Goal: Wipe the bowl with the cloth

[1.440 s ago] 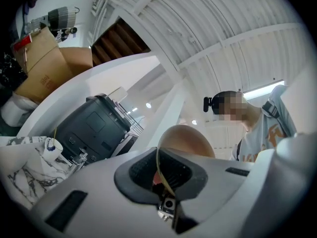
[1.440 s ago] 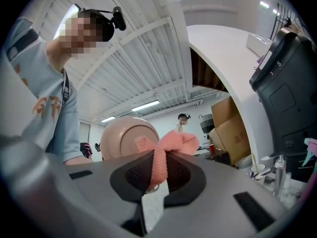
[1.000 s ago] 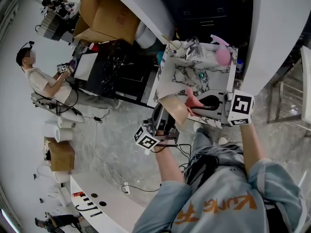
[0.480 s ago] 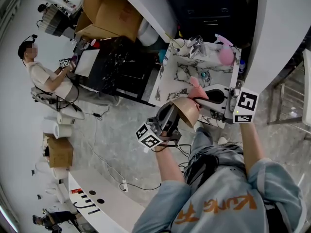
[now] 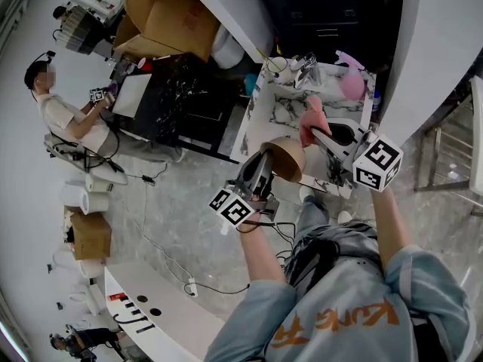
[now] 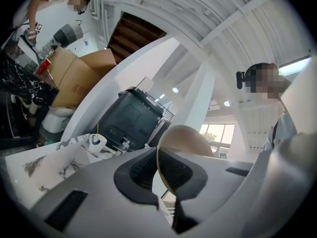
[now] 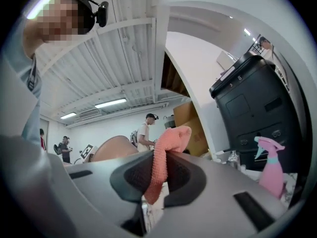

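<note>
A tan bowl point(image 5: 287, 157) is held in the air over the near edge of the marble table point(image 5: 273, 118), with my left gripper point(image 5: 269, 163) shut on its rim. In the left gripper view the bowl's thin rim point(image 6: 159, 168) sits pinched between the pads and the bowl's body point(image 6: 187, 137) rises behind them. My right gripper point(image 5: 318, 133) is shut on a pink cloth point(image 5: 310, 121), just beyond and to the right of the bowl. In the right gripper view the cloth point(image 7: 165, 158) hangs folded between the jaws, and the bowl point(image 7: 113, 148) shows to their left.
A pink spray bottle point(image 5: 349, 83) and small items stand at the table's far end. A black cabinet point(image 7: 250, 108) lies beyond. Cardboard boxes point(image 5: 164, 19) and a dark counter are to the left, where a seated person point(image 5: 66, 121) works. Cables run across the floor.
The right gripper has swung the cloth up and farther over the table, past the bowl. The left gripper has turned and sunk a little, so the bowl's rounded outside now shows.
</note>
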Tool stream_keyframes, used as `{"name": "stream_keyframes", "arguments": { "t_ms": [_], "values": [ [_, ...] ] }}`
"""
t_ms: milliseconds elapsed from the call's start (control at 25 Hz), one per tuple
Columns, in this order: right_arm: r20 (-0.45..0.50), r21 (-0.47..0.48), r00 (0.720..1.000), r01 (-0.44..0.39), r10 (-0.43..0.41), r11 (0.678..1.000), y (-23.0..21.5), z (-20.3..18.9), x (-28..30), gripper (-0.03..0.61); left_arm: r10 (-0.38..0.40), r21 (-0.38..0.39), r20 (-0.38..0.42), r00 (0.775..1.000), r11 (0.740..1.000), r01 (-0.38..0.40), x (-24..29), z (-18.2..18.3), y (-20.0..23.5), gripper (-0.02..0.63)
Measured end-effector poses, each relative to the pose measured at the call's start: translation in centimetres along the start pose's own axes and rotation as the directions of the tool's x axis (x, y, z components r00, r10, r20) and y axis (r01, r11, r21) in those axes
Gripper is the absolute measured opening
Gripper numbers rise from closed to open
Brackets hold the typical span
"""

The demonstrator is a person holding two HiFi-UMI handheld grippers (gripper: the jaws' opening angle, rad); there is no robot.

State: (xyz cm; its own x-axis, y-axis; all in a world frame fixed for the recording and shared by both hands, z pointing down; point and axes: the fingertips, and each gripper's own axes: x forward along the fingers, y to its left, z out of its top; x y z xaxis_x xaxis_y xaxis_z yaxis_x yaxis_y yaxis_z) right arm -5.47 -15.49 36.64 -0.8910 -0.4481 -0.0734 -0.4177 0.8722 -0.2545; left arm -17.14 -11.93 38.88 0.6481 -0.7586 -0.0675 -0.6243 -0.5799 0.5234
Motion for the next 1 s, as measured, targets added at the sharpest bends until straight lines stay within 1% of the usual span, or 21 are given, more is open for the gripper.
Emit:
{"name": "stream_keyframes", "arguments": {
  "t_ms": [80, 160, 280, 440, 600, 720, 1000],
  "values": [
    [-0.007, 0.009, 0.998, 0.058, -0.058, 0.998, -1.0, -0.4, -0.1, 0.049, 0.040, 0.004, -0.038, 0.998, 0.999, -0.040, 0.2, -0.4, 0.9, 0.034],
    [-0.005, 0.011, 0.995, 0.095, -0.095, 0.995, -1.7, -0.5, -0.1, 0.049, 0.083, -0.001, -0.067, 0.994, 0.996, -0.084, 0.3, -0.8, 1.9, 0.034],
    [-0.006, -0.006, 0.990, 0.141, -0.141, 0.990, -2.5, -0.4, -0.2, 0.049, 0.159, -0.021, -0.108, 0.981, 0.987, -0.162, 0.6, -1.3, 3.7, 0.033],
    [-0.013, -0.044, 0.977, 0.214, -0.215, 0.976, -3.9, -0.5, -0.3, 0.049, 0.228, -0.016, -0.165, 0.960, 0.972, -0.234, 1.2, -2.1, 5.5, 0.033],
    [-0.021, -0.068, 0.960, 0.278, -0.280, 0.958, -5.3, -0.8, -0.4, 0.049, 0.291, 0.031, -0.248, 0.924, 0.956, -0.293, 1.9, -3.2, 7.2, 0.033],
    [-0.024, -0.074, 0.946, 0.320, -0.322, 0.945, -6.5, -1.0, -0.5, 0.049, 0.307, 0.072, -0.305, 0.901, 0.951, -0.300, 2.8, -4.0, 8.1, 0.033],
    [-0.034, -0.065, 0.910, 0.410, -0.412, 0.910, -9.3, -1.6, -1.2, 0.049, 0.279, 0.106, -0.400, 0.873, 0.960, -0.258, 6.1, -5.0, 9.9, 0.034]
  ]
}}
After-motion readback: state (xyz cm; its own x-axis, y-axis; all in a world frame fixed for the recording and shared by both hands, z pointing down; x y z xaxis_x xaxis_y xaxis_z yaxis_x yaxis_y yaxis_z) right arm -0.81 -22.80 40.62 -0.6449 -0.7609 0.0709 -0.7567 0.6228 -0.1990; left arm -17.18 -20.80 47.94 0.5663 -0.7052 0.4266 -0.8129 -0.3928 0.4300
